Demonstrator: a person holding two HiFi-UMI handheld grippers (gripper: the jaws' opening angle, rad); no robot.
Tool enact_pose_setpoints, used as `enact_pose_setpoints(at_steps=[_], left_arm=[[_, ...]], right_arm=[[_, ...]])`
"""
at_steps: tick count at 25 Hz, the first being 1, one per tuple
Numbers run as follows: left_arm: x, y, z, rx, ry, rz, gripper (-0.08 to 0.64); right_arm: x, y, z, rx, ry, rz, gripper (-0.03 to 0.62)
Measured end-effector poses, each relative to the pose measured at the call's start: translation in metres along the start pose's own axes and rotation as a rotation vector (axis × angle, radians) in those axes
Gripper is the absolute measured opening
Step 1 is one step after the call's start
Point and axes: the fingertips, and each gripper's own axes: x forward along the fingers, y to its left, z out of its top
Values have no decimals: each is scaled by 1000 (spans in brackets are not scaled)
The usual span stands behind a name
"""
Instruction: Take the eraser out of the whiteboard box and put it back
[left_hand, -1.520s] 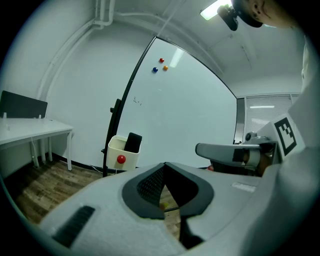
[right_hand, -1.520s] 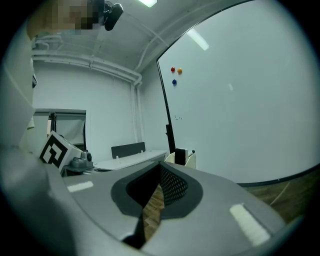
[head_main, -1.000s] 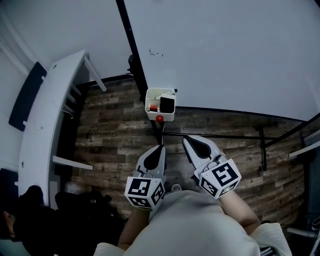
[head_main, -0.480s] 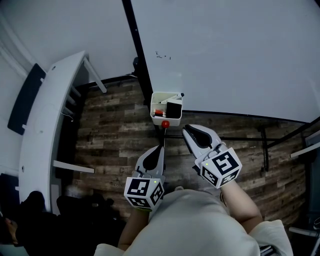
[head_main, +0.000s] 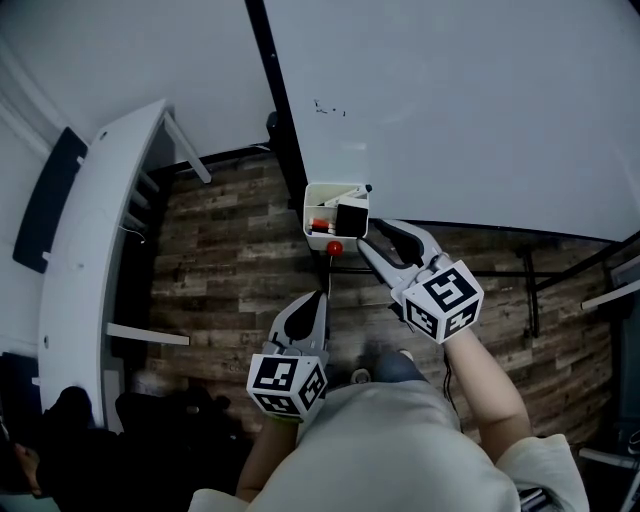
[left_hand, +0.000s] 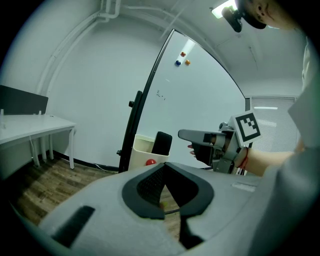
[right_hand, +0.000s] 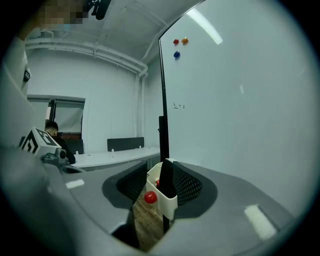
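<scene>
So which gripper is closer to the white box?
Right. The right gripper has its tips just beside the box, its jaws just opening with nothing between them; the left gripper hangs back, well short of it.

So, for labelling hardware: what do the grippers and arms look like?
The left gripper and right gripper are pale grey shells with black meshed pads, each bearing a cube of black-and-white square markers. Light short sleeves; red band at right wrist.

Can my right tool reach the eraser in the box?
Probably yes: on the right tool the empty jaws have just been opening, and the eraser sticks up from the box right ahead, unobstructed.
</scene>
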Motion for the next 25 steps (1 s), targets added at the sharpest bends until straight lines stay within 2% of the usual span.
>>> enact_pose_setpoints(at_steps=[15, 25], left_arm=[[2, 17, 4, -15, -21, 78, 8], [12, 24, 10, -26, -40, 128, 8]], right_arm=[[36, -29, -10, -14, 40, 29, 204], [52, -32, -15, -17, 59, 103, 210]])
